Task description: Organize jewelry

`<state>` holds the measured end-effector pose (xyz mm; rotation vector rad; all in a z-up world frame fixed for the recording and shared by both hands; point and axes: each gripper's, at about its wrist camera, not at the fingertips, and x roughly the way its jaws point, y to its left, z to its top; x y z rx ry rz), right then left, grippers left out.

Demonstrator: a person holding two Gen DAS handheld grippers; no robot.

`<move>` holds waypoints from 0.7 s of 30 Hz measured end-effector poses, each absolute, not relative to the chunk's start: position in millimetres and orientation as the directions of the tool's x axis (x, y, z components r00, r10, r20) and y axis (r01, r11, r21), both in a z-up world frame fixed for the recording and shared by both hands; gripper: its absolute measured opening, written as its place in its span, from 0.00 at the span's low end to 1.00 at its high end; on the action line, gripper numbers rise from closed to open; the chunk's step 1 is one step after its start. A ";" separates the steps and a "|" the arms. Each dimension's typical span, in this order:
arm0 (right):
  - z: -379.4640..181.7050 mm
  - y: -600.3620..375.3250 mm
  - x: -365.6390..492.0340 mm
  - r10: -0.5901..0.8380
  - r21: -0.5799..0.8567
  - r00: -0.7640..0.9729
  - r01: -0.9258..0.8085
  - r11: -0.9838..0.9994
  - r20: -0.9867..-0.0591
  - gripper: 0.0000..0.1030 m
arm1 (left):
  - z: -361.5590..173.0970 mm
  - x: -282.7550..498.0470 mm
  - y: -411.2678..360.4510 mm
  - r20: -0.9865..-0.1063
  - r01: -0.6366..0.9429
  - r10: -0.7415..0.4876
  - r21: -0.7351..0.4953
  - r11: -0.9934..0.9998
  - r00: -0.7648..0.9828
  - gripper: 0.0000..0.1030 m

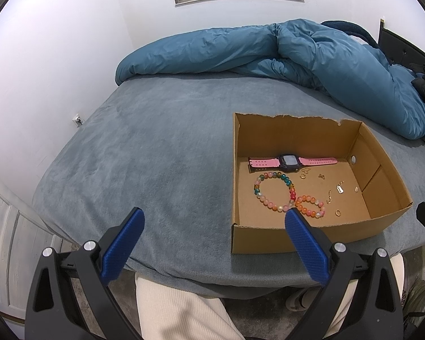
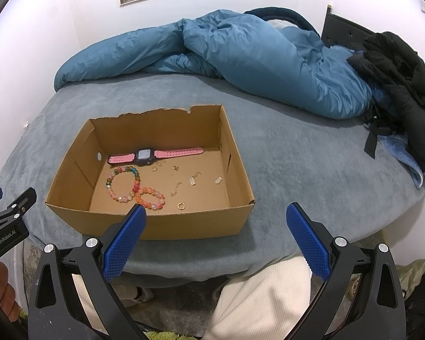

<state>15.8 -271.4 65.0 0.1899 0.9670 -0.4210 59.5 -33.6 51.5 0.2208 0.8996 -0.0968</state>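
Grey bedding [image 2: 283, 155] carries all of it, and both claws hang short of its near edge, over the person's pale trousers. Left claw [image 1: 214, 216] has its blue fingers wide apart and holds nothing; right claw [image 2: 215, 212] is likewise spread and empty. Just beyond the right claw's left finger, and behind the left claw's right finger, sits the open cardboard box [image 2: 167, 225]. Nearest inside, right past the front wall, lie a small orange bead bracelet [image 2: 153, 197] touching a larger mixed-colour one [image 2: 121, 185], with a gold ring [image 2: 181, 205] beside them. Farther in are a thin chain [image 2: 175, 189], a tag charm [image 2: 192, 180], a clip [image 2: 218, 180] and tiny gold bits, too small to name. Against the back lies a pink watch [image 2: 155, 154]. Beyond the box a blue duvet [image 2: 240, 65] is heaped by the wall. Everything appears gathered in one heap-free layer, so this looks like the start or a pause between picks. Next move likely needs one claw lowered over the front wall onto a single piece, the bracelets being easiest, the ring demanding a fine pinch.
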 end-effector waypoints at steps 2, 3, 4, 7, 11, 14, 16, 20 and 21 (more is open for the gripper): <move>66.8 -270.9 16.9 -0.261 -0.029 0.497 0.427 0.904 -0.828 0.92 | 51.6 59.7 -33.7 -0.785 0.176 0.008 0.149 0.973 0.620 0.95; 66.7 -270.8 16.8 -0.262 -0.030 0.496 0.427 0.904 -0.828 0.92 | 51.4 59.4 -33.5 -0.785 0.176 0.009 0.150 0.973 0.620 0.95; 67.2 -270.6 17.6 -0.261 -0.030 0.497 0.426 0.904 -0.828 0.92 | 51.4 59.3 -33.3 -0.785 0.176 0.008 0.149 0.973 0.620 0.95; 67.3 -270.6 18.1 -0.261 -0.031 0.497 0.425 0.905 -0.827 0.92 | 51.2 59.1 -33.2 -0.785 0.176 0.009 0.150 0.973 0.620 0.95; 67.2 -270.6 17.5 -0.261 -0.030 0.497 0.425 0.905 -0.828 0.92 | 51.1 59.5 -33.6 -0.785 0.176 0.009 0.150 0.973 0.619 0.95; 67.3 -271.6 16.7 -0.258 -0.028 0.497 0.424 0.905 -0.828 0.92 | 51.6 59.9 -33.9 -0.785 0.176 0.010 0.151 0.973 0.619 0.94; 67.1 -271.6 16.7 -0.259 -0.029 0.498 0.423 0.906 -0.828 0.92 | 51.9 59.9 -33.8 -0.785 0.176 0.010 0.151 0.973 0.619 0.95; 67.1 -271.1 17.9 -0.259 -0.028 0.498 0.424 0.905 -0.827 0.92 | 51.9 60.0 -33.9 -0.785 0.176 0.010 0.151 0.973 0.620 0.95; 66.5 -271.5 16.3 -0.259 -0.029 0.498 0.424 0.905 -0.828 0.92 | 51.7 59.7 -33.7 -0.785 0.176 0.010 0.151 0.973 0.620 0.95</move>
